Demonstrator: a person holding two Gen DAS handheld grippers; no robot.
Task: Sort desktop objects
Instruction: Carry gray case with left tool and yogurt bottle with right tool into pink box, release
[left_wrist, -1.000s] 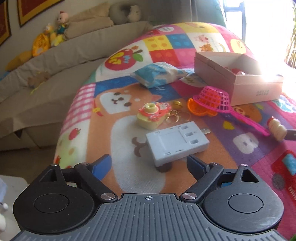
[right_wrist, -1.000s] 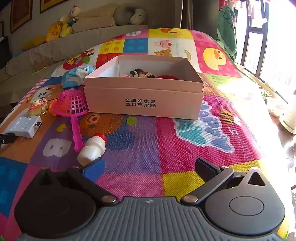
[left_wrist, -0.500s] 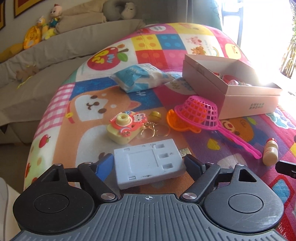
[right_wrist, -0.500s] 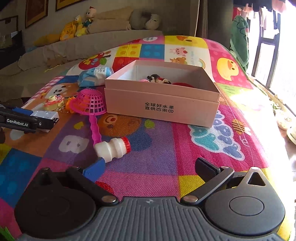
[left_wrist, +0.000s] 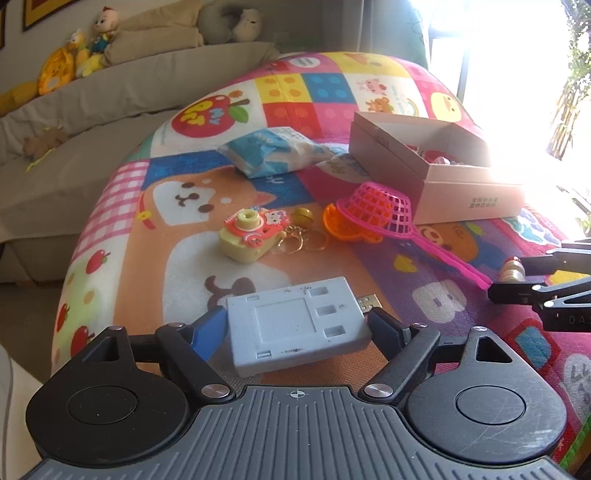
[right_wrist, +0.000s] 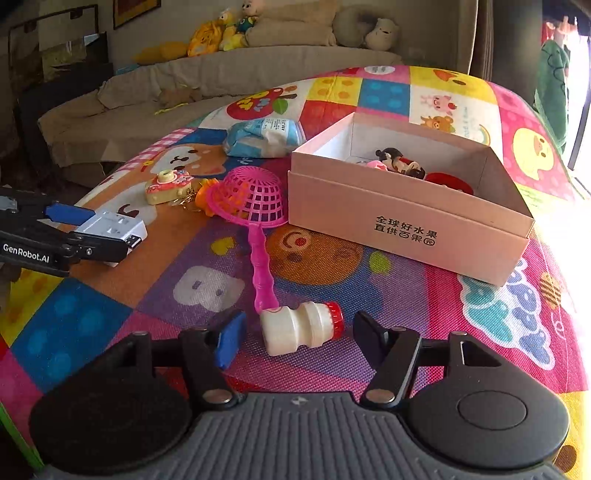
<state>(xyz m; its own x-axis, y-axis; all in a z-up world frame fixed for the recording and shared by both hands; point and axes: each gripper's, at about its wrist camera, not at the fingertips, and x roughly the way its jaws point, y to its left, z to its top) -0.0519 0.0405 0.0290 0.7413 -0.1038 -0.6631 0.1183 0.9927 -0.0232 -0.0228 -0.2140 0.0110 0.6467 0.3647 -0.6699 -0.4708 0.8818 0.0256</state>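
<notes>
My left gripper (left_wrist: 297, 325) is shut on a grey-blue USB hub (left_wrist: 297, 334), one finger on each short side; it also shows in the right wrist view (right_wrist: 110, 230). My right gripper (right_wrist: 297, 338) is open around a small white yogurt bottle (right_wrist: 301, 326) with a red cap, lying on the mat; its fingers do not touch it. The bottle's cap (left_wrist: 511, 271) shows at the right of the left wrist view. A pink cardboard box (right_wrist: 406, 218) holding small toys stands beyond. A pink toy strainer (right_wrist: 255, 206), a toy camera keychain (left_wrist: 253, 234) and a blue-white packet (left_wrist: 273, 155) lie on the mat.
A colourful play mat (right_wrist: 332, 266) covers the table. An orange piece (left_wrist: 332, 225) lies under the strainer. A beige sofa (left_wrist: 110, 92) with plush toys stands behind, to the left. A bright window is on the right.
My left gripper moved forward over the USB hub and closed on it. My right gripper moved forward and left until the yogurt bottle lay between its open fingers.
</notes>
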